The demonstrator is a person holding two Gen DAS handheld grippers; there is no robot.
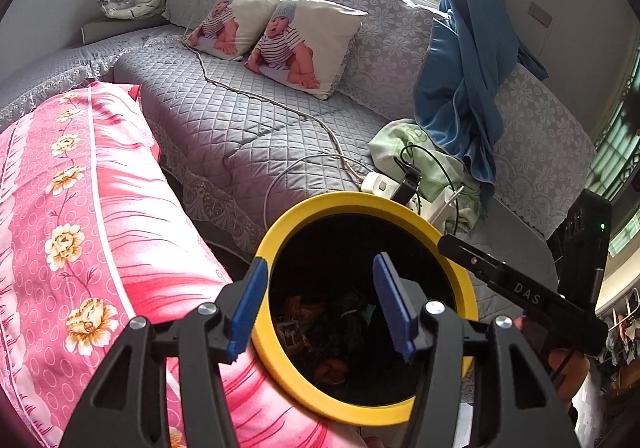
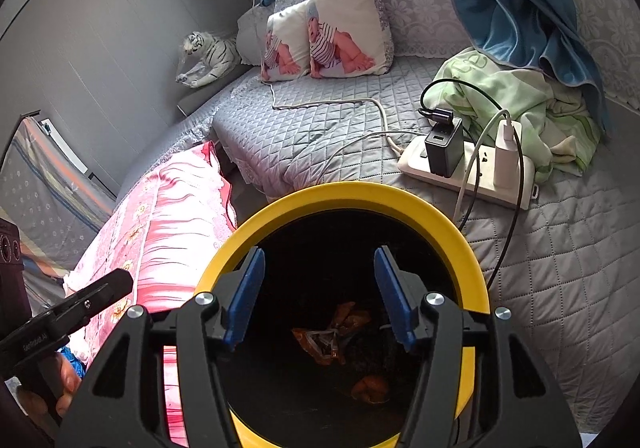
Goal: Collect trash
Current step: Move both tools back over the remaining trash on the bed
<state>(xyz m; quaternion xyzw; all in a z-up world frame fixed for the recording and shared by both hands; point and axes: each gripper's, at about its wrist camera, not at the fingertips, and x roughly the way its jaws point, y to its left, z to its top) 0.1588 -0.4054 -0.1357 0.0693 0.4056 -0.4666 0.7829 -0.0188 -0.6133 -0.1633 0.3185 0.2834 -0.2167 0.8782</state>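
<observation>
A round bin with a yellow rim (image 1: 360,201) (image 2: 352,193) and a black inside stands against the bed. At its bottom lie orange wrappers (image 2: 332,336) (image 1: 332,368) and other dark scraps that I cannot make out. My left gripper (image 1: 320,260) hangs over the bin's mouth, open, with nothing between its blue pads (image 1: 248,304). Over the same opening my right gripper (image 2: 319,252) is also open and empty. The right tool's black side (image 1: 520,290) shows at the bin's right edge in the left wrist view.
A white power strip (image 2: 472,171) with chargers and cables lies on the grey quilted bed (image 1: 240,119) just beyond the bin. A pink floral quilt (image 1: 80,228) is to the bin's left. A green cloth (image 2: 520,103), a blue curtain (image 1: 460,87) and two pillows (image 1: 304,43) are farther back.
</observation>
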